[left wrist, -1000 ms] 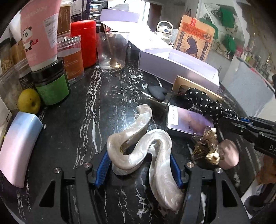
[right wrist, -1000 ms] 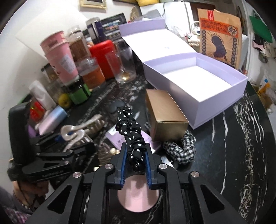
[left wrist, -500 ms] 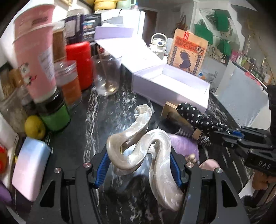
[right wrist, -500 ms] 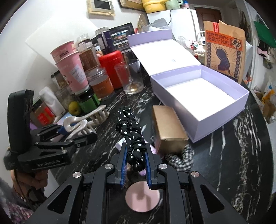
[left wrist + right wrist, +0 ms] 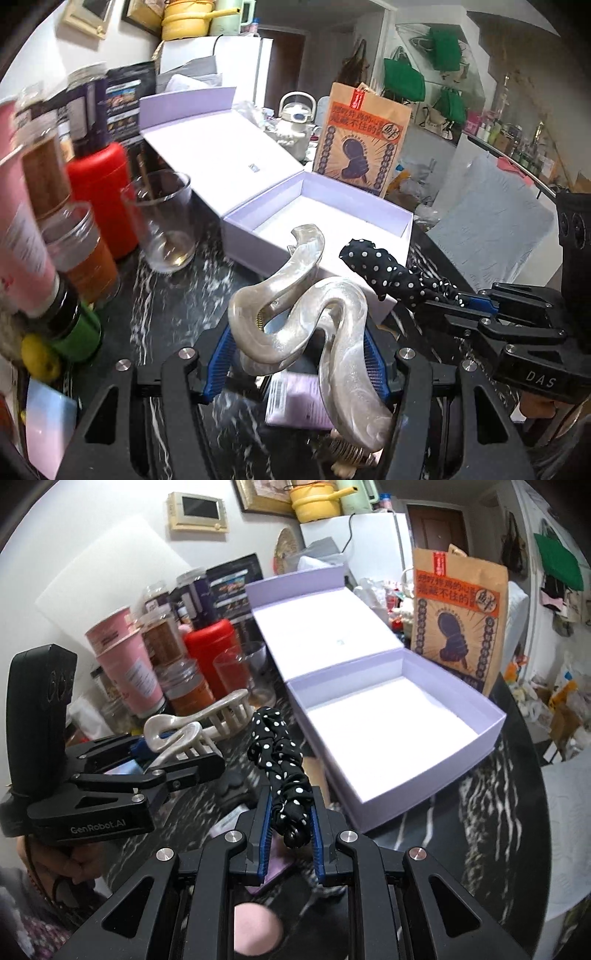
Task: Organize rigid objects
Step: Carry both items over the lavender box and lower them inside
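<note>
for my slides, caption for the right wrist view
Right gripper holding a polka-dot scrunchie before an open lilac box.

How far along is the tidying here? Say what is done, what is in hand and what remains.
Done: nothing yet; the open purple box looks empty. In hand: the left gripper grips a pearly hair claw, and the right gripper grips a polka-dot scrunchie, both near the box. Left: a checked scrunchie and other small items on the table.

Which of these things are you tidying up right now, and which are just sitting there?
Being tidied:
- pearly hair claw, clamped in the left gripper
- polka-dot hair tie, clamped in the right gripper
- open lilac box, empty inside

Just sitting there:
- red bottle
- drinking glass
- brown snack bag
</note>
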Demonstrator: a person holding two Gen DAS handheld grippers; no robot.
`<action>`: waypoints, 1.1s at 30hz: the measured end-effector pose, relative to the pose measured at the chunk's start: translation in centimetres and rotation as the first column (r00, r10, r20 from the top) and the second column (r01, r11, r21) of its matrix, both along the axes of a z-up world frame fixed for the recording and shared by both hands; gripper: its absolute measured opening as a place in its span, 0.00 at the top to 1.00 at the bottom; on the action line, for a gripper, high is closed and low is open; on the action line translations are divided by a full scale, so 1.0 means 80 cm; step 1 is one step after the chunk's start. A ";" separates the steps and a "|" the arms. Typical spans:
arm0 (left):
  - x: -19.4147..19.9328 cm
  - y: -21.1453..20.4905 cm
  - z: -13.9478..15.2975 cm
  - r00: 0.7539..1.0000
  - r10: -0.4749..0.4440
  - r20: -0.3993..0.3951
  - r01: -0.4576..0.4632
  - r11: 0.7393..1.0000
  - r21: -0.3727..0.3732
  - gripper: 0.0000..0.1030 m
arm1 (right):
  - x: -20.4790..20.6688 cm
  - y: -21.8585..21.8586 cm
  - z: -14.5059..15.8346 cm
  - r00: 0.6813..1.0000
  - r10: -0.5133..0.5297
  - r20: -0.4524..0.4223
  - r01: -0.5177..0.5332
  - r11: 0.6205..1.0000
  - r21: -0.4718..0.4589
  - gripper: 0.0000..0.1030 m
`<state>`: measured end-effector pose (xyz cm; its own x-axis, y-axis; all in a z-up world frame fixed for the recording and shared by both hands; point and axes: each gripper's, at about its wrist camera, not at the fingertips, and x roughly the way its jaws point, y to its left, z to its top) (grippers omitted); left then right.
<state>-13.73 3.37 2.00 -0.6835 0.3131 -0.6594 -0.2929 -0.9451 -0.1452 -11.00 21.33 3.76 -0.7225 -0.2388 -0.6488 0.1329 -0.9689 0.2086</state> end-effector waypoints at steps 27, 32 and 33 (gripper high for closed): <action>-0.101 0.055 0.087 0.985 -0.121 -0.126 0.116 0.992 -0.042 0.42 | -0.056 0.066 0.091 0.990 -0.103 -0.093 0.110 0.992 0.069 0.83; -0.119 0.068 0.093 0.978 -0.148 -0.146 0.140 0.988 -0.064 0.42 | -0.073 0.082 0.097 0.985 -0.148 -0.091 0.156 0.984 0.084 0.83; -0.123 0.071 0.093 0.977 -0.153 -0.147 0.144 0.987 -0.069 0.42 | -0.076 0.084 0.096 0.984 -0.156 -0.087 0.164 0.983 0.088 0.83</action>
<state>-23.55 9.06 9.45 -0.7255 0.3825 -0.5721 -0.4446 -0.8951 -0.0347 -17.11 28.06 11.45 -0.7968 -0.0562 -0.6016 -0.0131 -0.9938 0.1102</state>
